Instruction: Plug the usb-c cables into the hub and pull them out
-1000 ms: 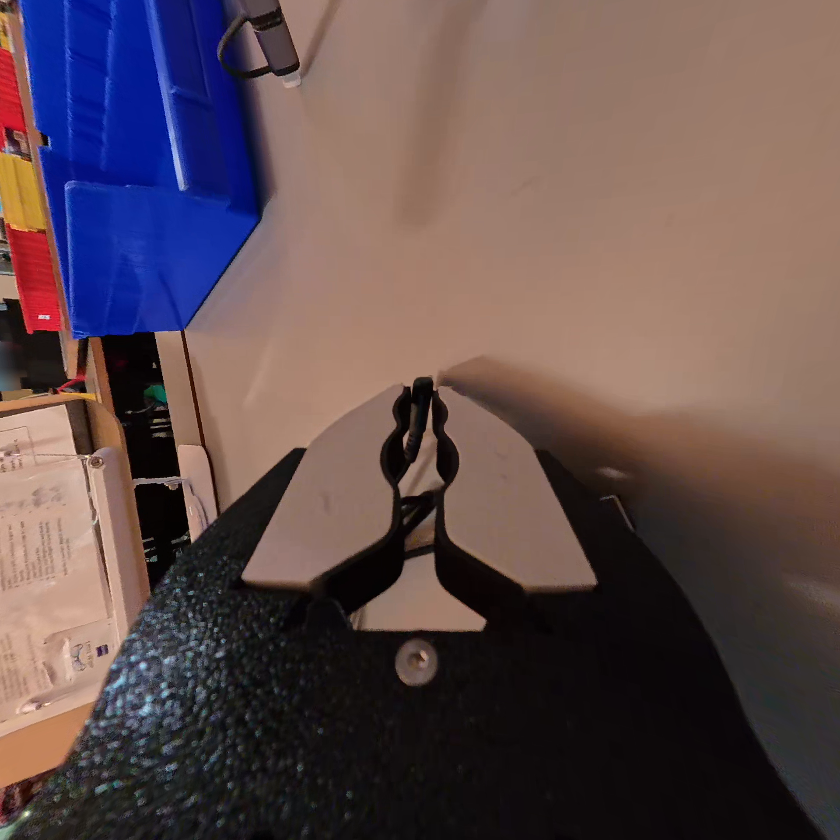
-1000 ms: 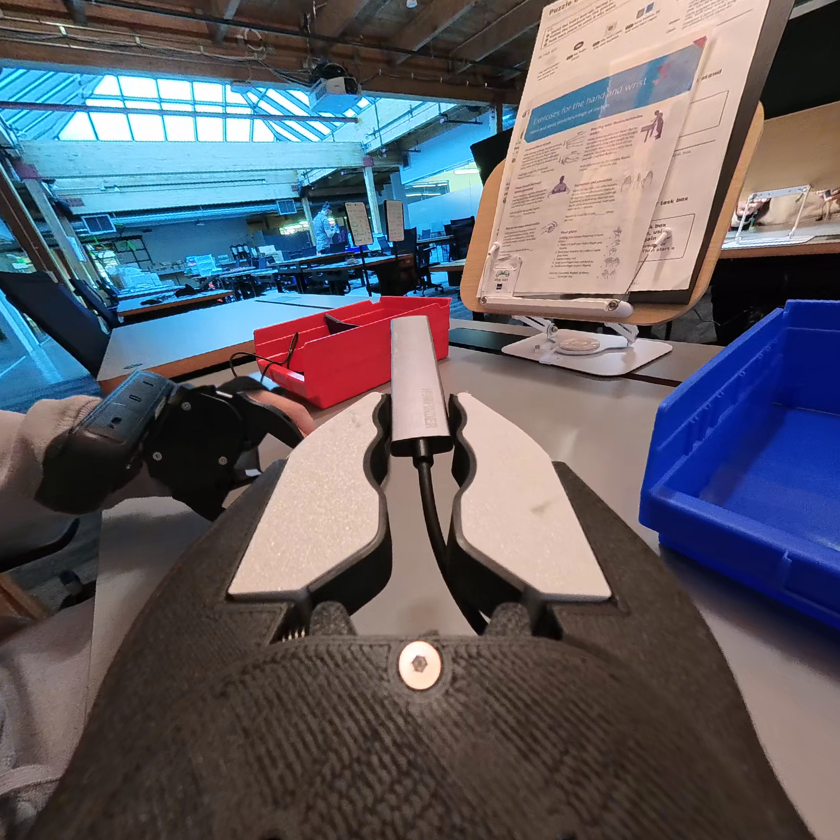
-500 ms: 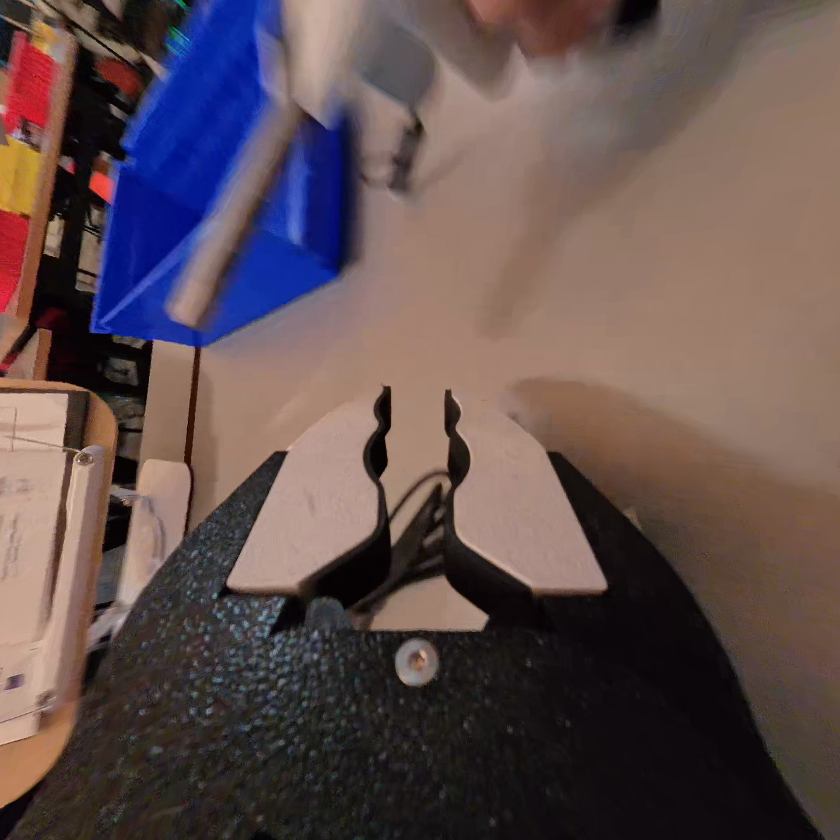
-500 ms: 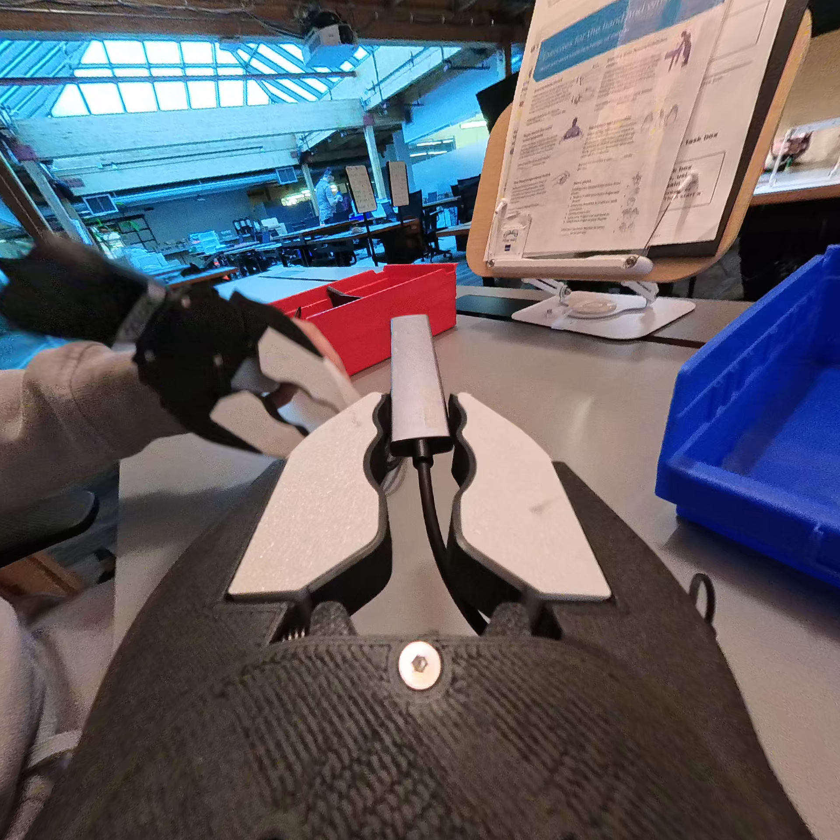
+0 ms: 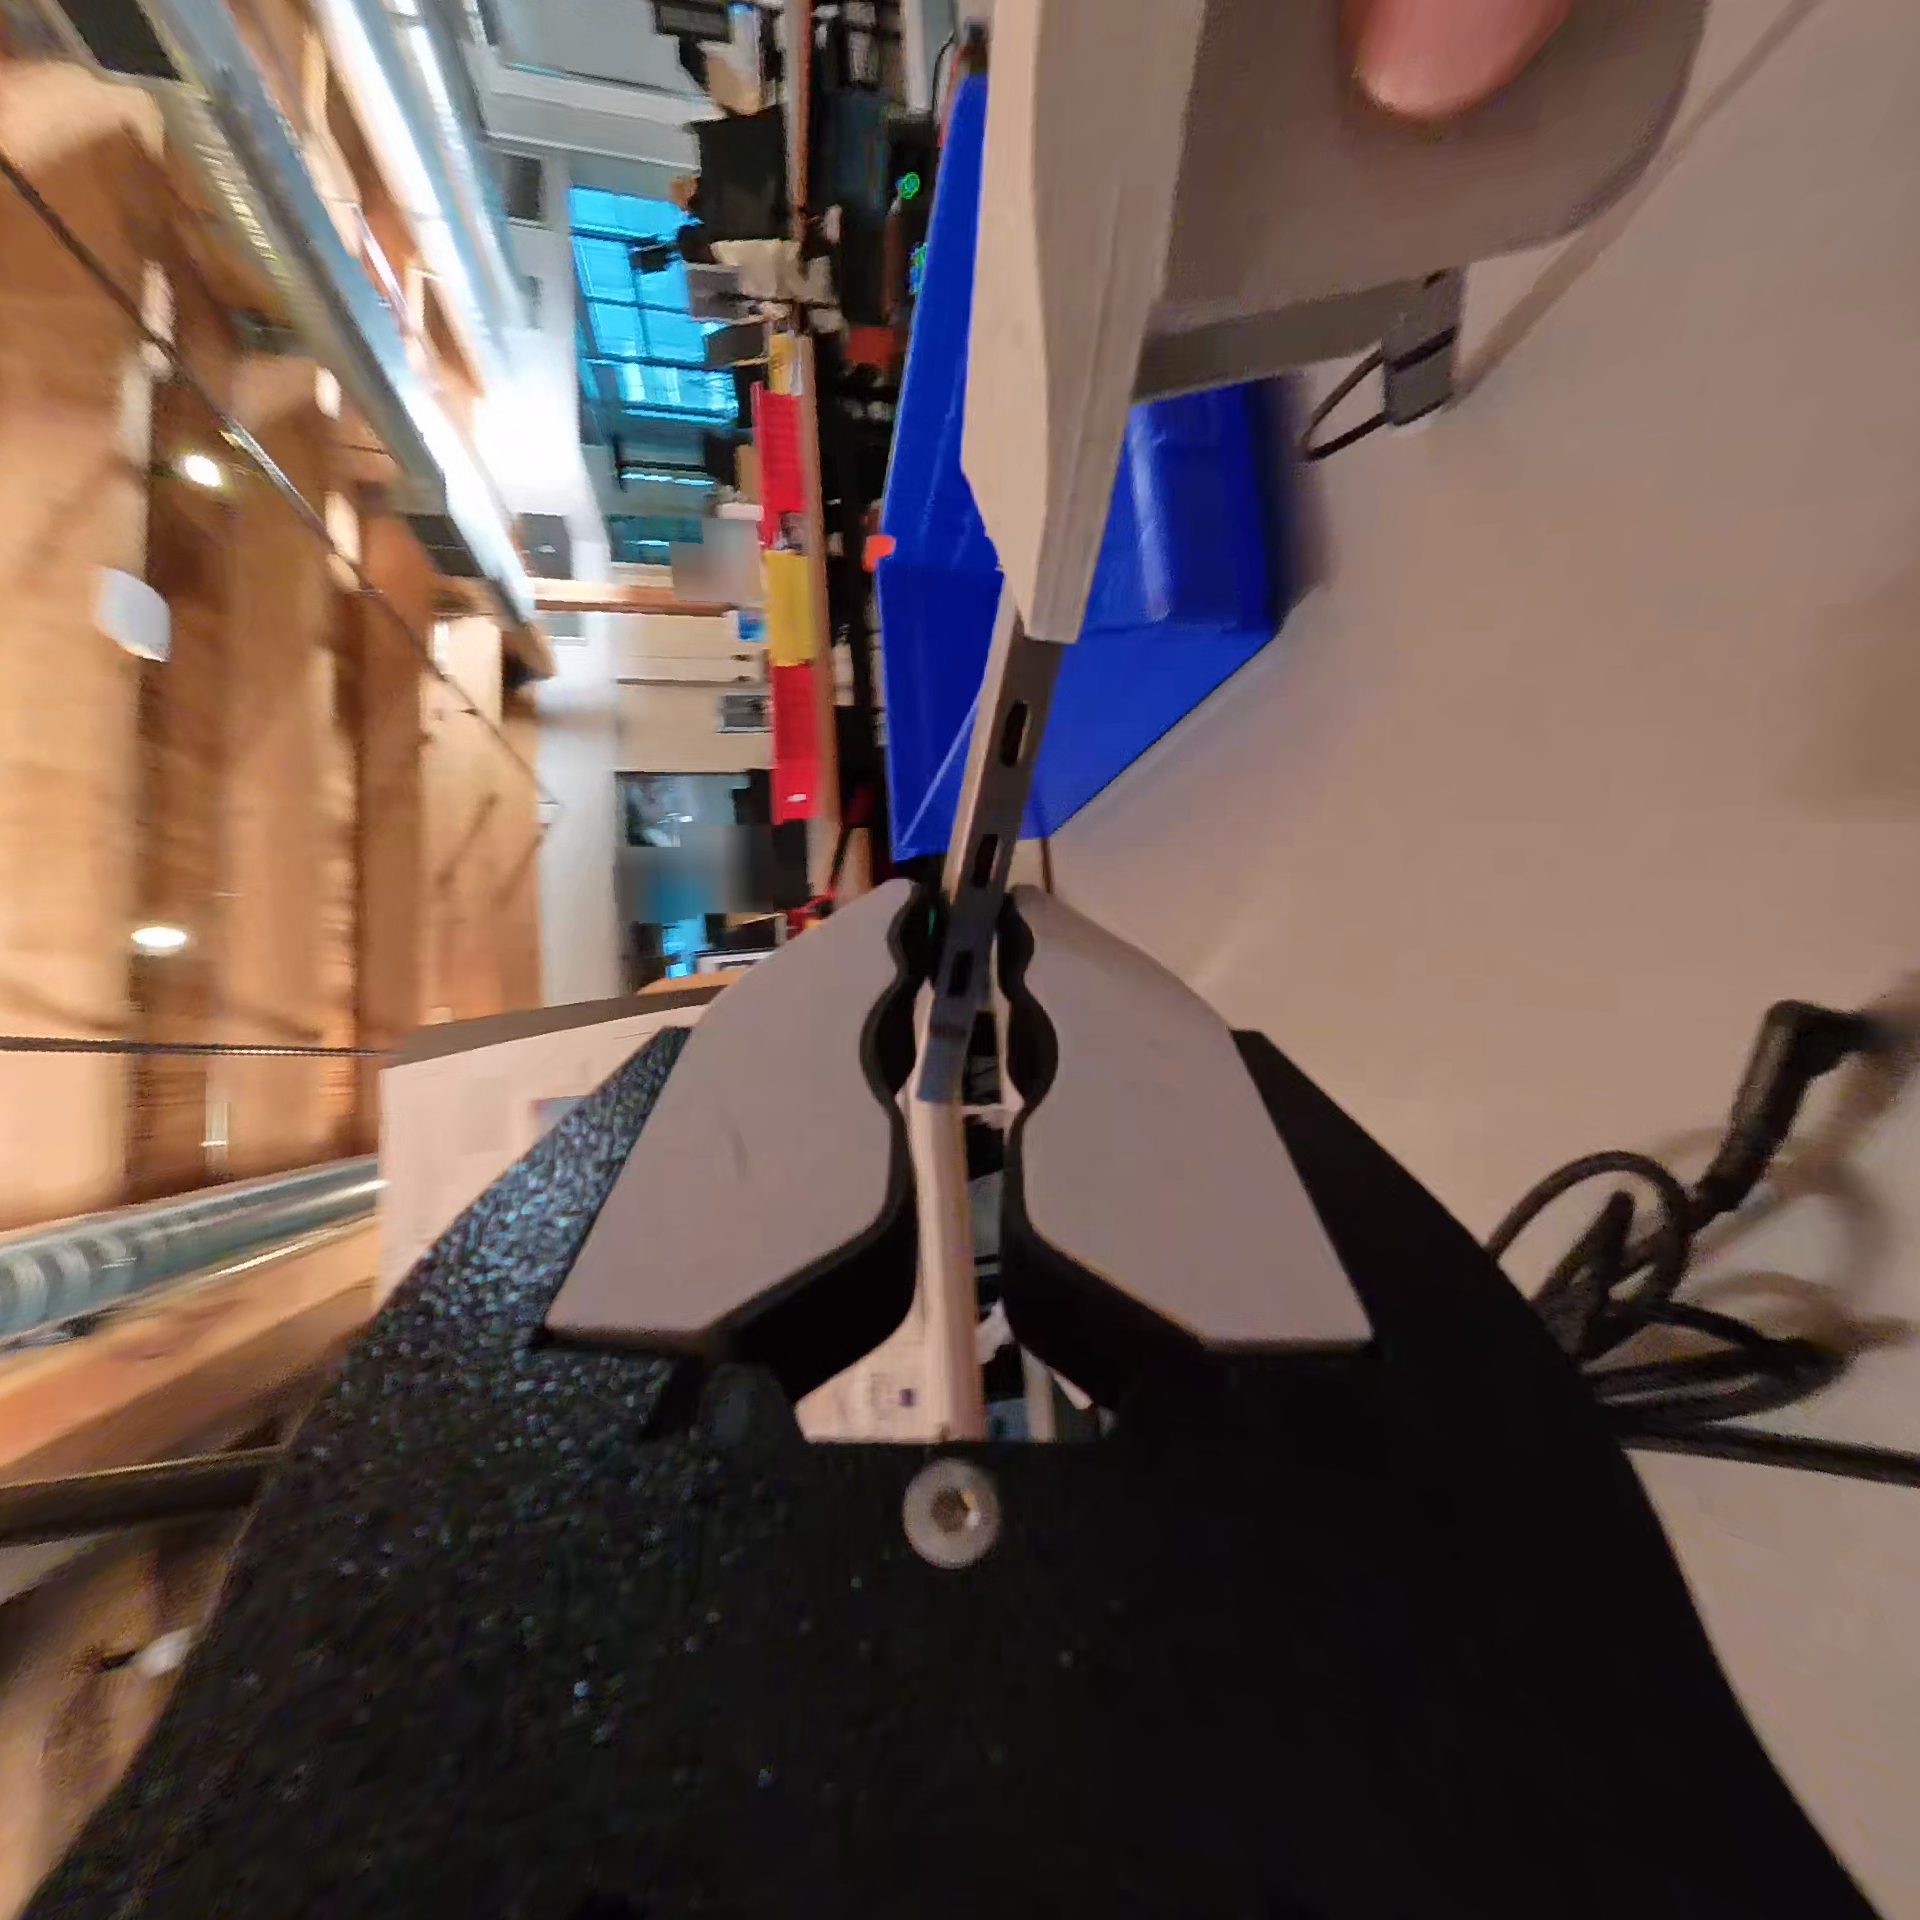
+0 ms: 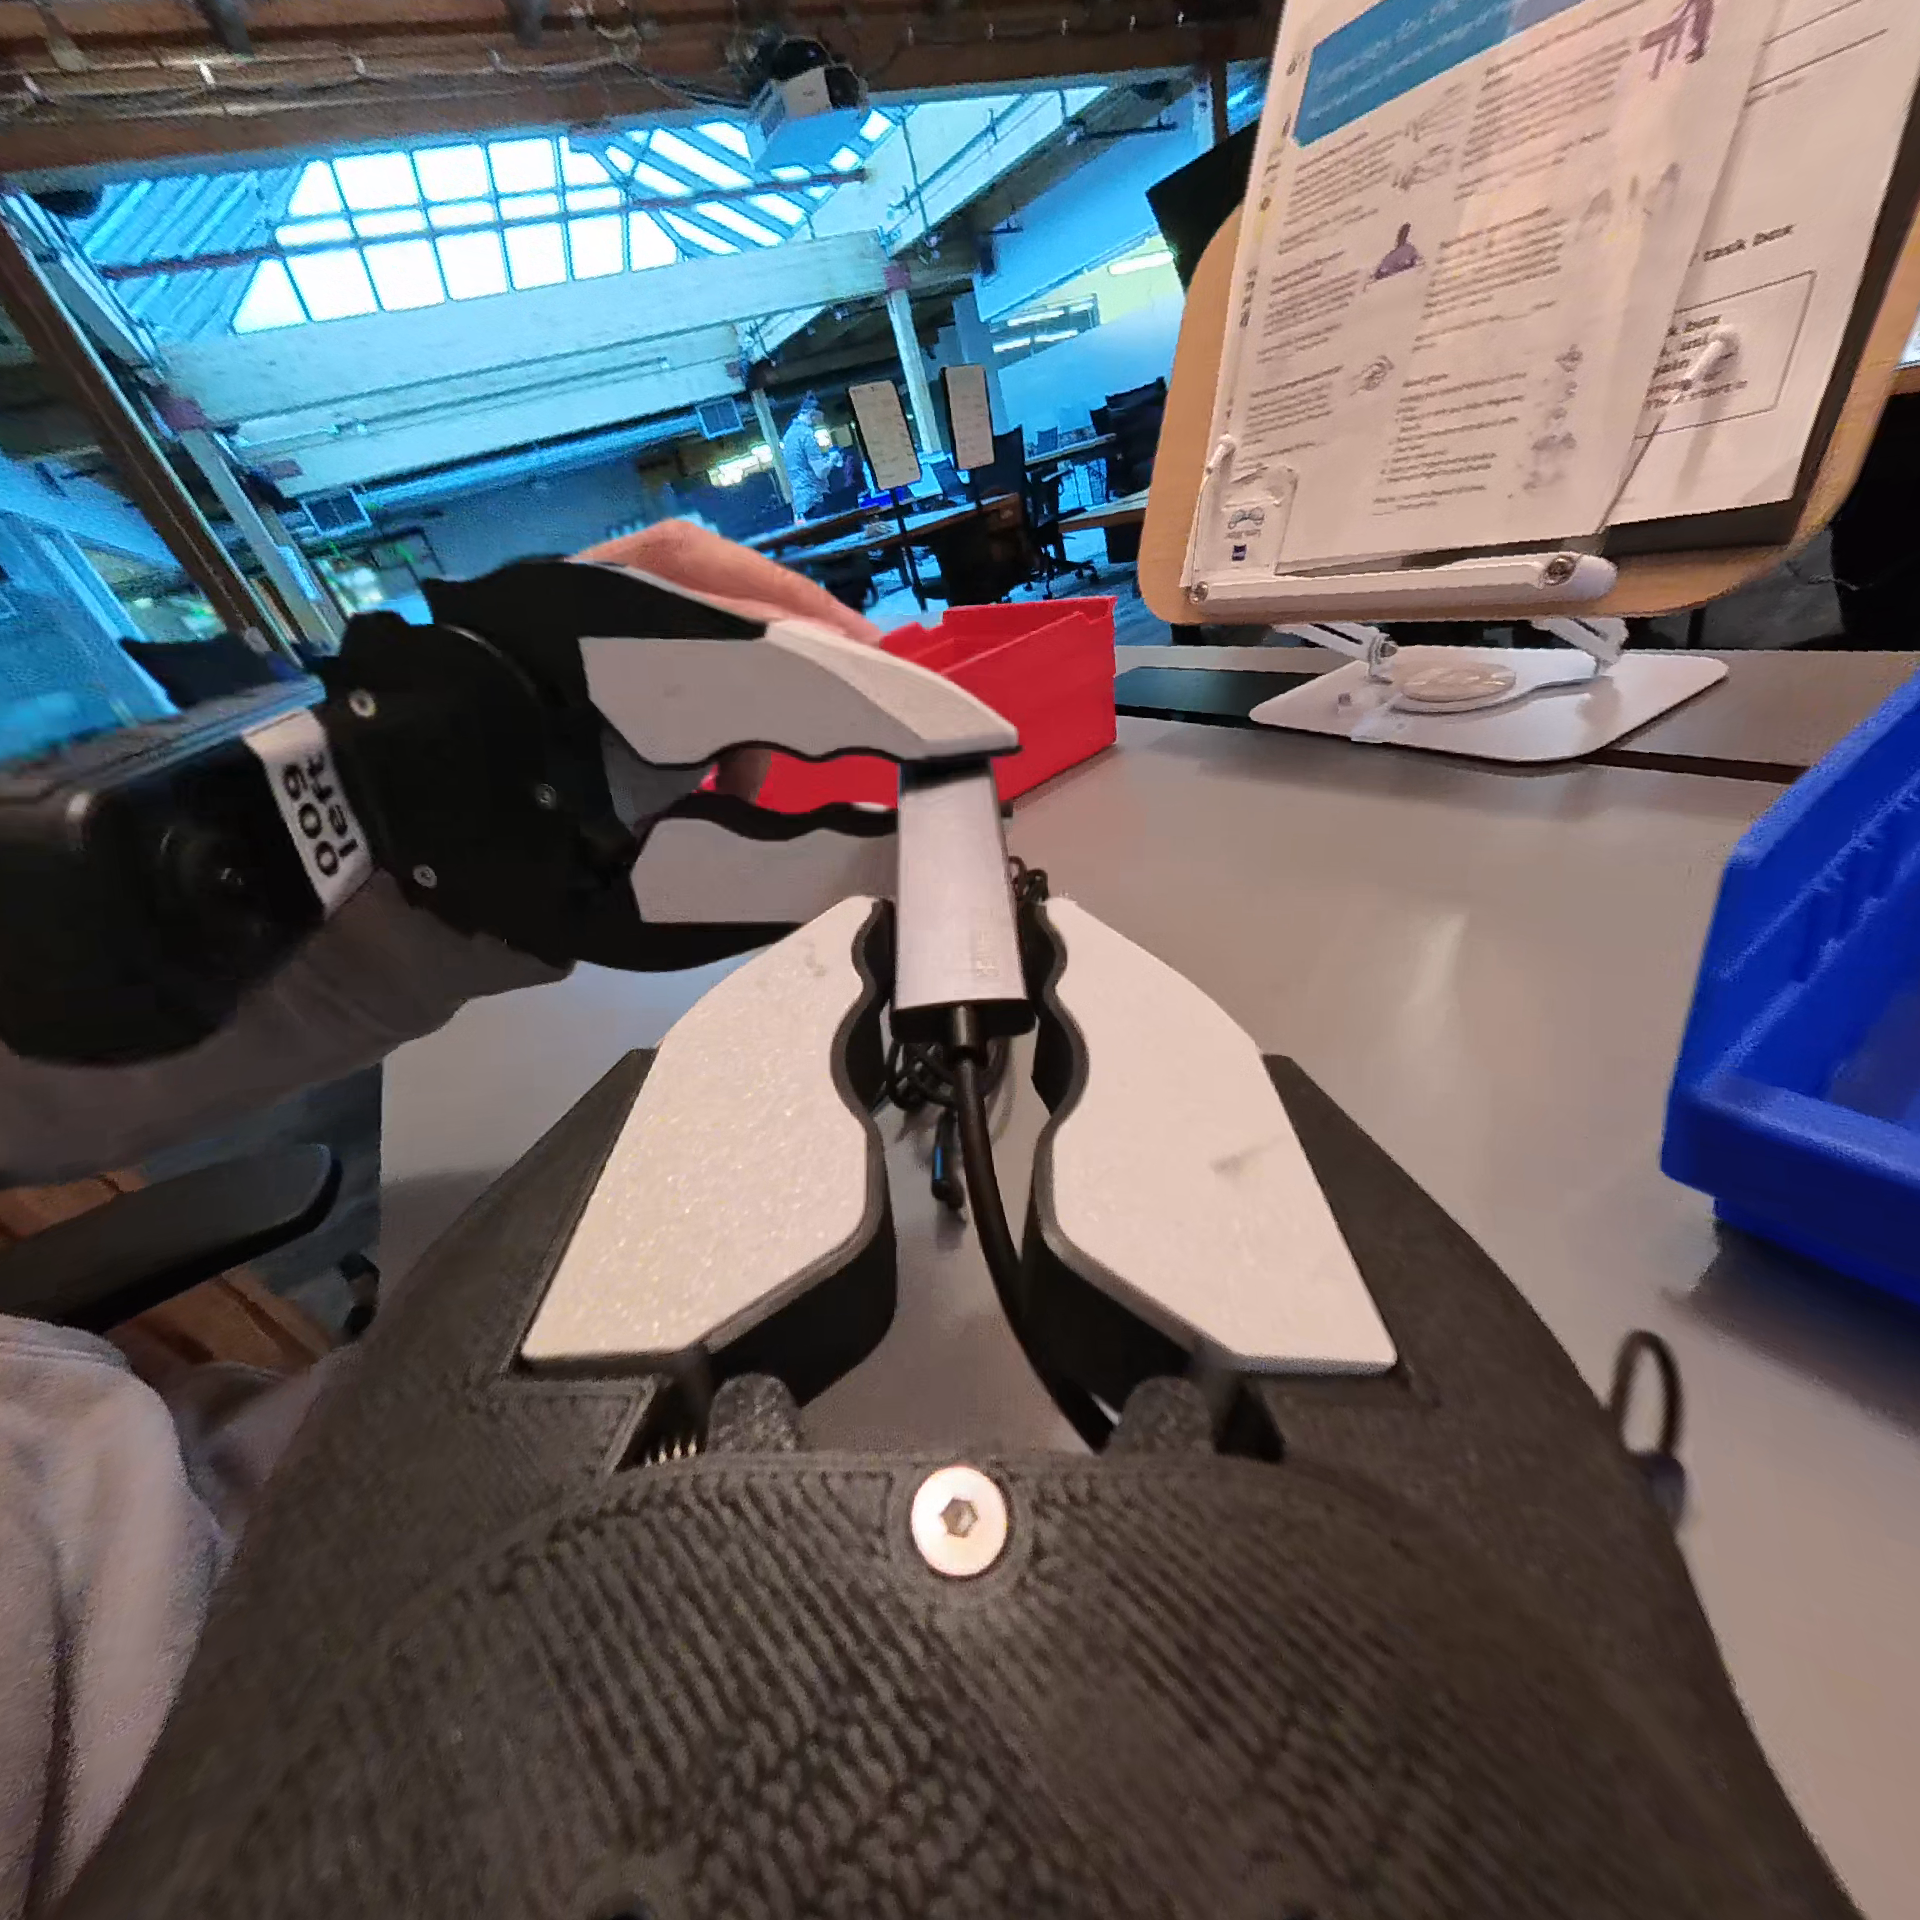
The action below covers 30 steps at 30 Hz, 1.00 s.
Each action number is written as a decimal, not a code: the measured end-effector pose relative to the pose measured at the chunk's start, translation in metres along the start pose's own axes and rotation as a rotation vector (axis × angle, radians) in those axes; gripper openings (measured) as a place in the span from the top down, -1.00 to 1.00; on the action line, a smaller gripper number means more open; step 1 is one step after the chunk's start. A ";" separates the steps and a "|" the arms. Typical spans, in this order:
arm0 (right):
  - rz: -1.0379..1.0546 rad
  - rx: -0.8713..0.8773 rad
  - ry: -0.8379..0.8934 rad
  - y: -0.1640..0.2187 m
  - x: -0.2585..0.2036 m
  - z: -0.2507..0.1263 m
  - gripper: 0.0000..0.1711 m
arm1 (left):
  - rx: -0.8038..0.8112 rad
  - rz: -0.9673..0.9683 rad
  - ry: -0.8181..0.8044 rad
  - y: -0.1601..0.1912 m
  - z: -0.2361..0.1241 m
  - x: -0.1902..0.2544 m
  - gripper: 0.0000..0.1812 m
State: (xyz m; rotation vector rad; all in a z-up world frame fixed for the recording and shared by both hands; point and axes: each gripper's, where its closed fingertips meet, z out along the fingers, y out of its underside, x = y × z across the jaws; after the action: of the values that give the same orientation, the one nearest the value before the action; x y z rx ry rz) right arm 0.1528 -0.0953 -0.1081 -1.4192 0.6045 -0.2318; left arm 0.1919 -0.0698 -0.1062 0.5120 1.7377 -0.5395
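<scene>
Hub (image 6: 951, 894): smooth matt grey metal, brushed look.
Right tool (image 6: 956, 997): rough black printed plastic body, pale grainy matt finger plates, bright metal screw.
Left tool (image 5: 961, 977): speckled black plastic, matt grey plates.
Cable (image 6: 982, 1174): black, smooth sheath.
Surface (image 6: 1403, 935): smooth grey, faint sheen.
Blue bin (image 6: 1829, 1039): glossy plastic.
Red tray (image 6: 997, 675): plastic.
Sheets (image 6: 1486, 270): paper.

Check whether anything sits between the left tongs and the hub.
Nothing visible does. The hub, gripped by the right tongs, has its far end between the left tongs with no gap to cross.
</scene>
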 end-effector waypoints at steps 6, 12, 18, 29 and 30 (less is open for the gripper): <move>-0.030 0.134 0.030 -0.016 -0.004 0.001 0.71 | 0.039 -0.038 -0.084 0.000 -0.002 -0.007 0.90; 0.002 0.131 -0.024 -0.017 -0.013 0.003 0.71 | 0.118 0.033 -0.115 -0.002 -0.005 -0.010 0.91; -0.033 0.076 -0.002 -0.011 -0.012 0.005 0.72 | 0.134 0.064 -0.094 -0.002 -0.004 -0.008 0.91; -0.123 0.057 0.270 -0.014 0.037 -0.021 0.71 | 0.181 -0.341 0.396 0.009 -0.028 0.053 0.78; -0.123 0.065 0.286 -0.015 0.041 -0.024 0.71 | 0.172 -0.348 0.512 0.010 -0.036 0.069 0.76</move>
State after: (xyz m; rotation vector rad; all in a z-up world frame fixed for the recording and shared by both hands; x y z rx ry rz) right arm 0.1775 -0.1388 -0.1053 -1.3725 0.7362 -0.5539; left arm 0.1554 -0.0364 -0.1671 0.4982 2.3040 -0.8645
